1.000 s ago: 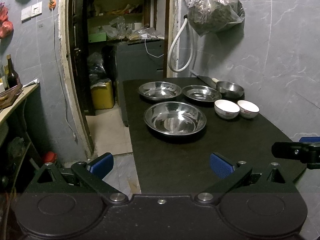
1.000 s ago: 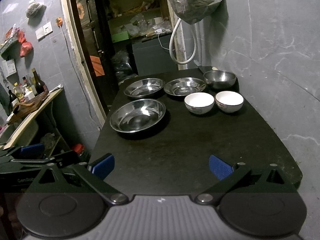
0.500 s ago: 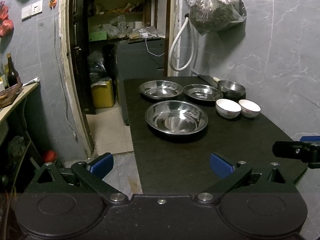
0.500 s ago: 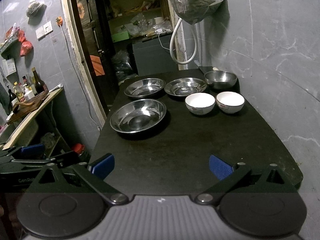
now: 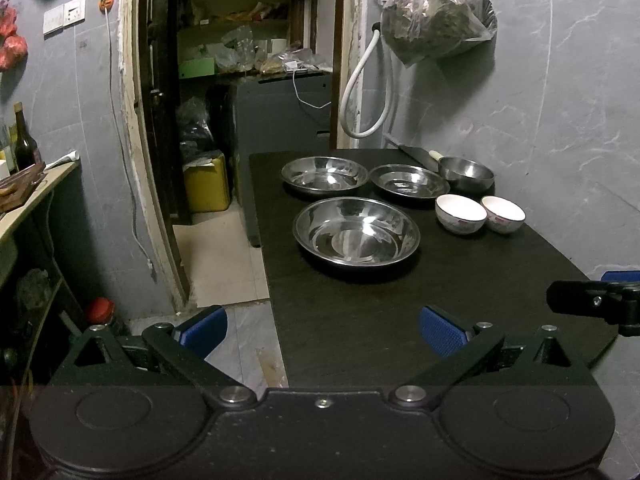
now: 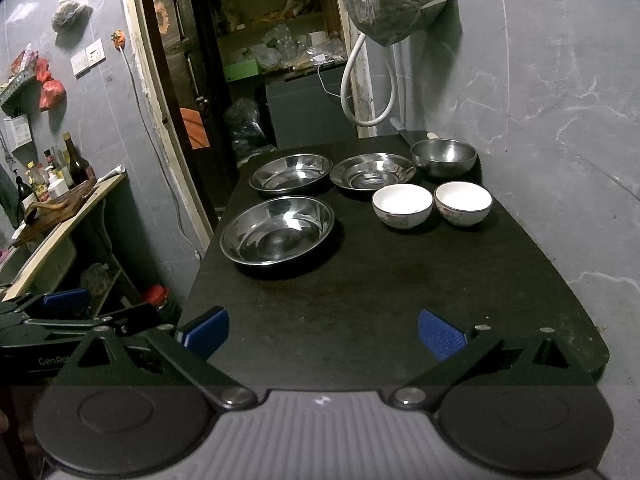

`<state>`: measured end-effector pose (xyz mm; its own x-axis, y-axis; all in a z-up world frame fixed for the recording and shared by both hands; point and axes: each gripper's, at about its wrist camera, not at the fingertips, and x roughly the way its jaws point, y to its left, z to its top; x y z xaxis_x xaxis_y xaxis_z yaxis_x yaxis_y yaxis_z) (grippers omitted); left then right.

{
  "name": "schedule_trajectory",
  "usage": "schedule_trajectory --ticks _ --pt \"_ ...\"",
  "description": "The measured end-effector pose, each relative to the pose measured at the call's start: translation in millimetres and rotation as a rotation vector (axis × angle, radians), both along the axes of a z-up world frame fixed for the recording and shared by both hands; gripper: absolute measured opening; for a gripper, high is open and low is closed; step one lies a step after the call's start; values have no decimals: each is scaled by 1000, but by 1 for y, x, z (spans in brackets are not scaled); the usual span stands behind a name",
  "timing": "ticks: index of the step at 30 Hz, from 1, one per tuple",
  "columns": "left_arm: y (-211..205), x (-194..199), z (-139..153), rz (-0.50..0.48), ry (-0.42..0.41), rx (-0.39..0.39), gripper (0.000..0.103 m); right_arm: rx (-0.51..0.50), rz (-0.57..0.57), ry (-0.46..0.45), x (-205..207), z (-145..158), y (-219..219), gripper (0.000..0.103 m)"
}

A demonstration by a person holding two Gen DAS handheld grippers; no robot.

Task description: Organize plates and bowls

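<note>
Hardly anything has moved: both views have crept slightly closer to the counter (image 6: 400, 280). The left tongs (image 5: 322, 330) and right tongs (image 6: 322, 332) gape wide, holding nothing. Steel plates (image 6: 278, 229) and white bowls (image 6: 402, 204) sit untouched, well ahead; sorting hasn't begun.

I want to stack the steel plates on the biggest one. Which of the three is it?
The front plate, alone in the row nearest the grippers. The two smaller ones sit side by side behind it.

Near half of the table (image 6: 380, 300) lies bare — steel dishes (image 6: 278, 229) and bowls (image 6: 402, 205) crowd the far half.
</note>
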<state>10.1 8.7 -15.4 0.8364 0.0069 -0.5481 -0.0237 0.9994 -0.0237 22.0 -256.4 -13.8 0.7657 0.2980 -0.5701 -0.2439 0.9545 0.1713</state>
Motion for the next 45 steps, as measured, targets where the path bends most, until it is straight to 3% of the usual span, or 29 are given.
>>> schedule_trajectory --ticks 35,38,45 --pt "-3 28 -6 5 63 1 102 -3 5 53 27 -15 -3 103" --pt "-2 34 -8 19 70 5 102 -3 10 64 34 -17 -5 103" --pt "15 63 -4 175 87 -23 102 -13 59 50 60 -17 -8 103"
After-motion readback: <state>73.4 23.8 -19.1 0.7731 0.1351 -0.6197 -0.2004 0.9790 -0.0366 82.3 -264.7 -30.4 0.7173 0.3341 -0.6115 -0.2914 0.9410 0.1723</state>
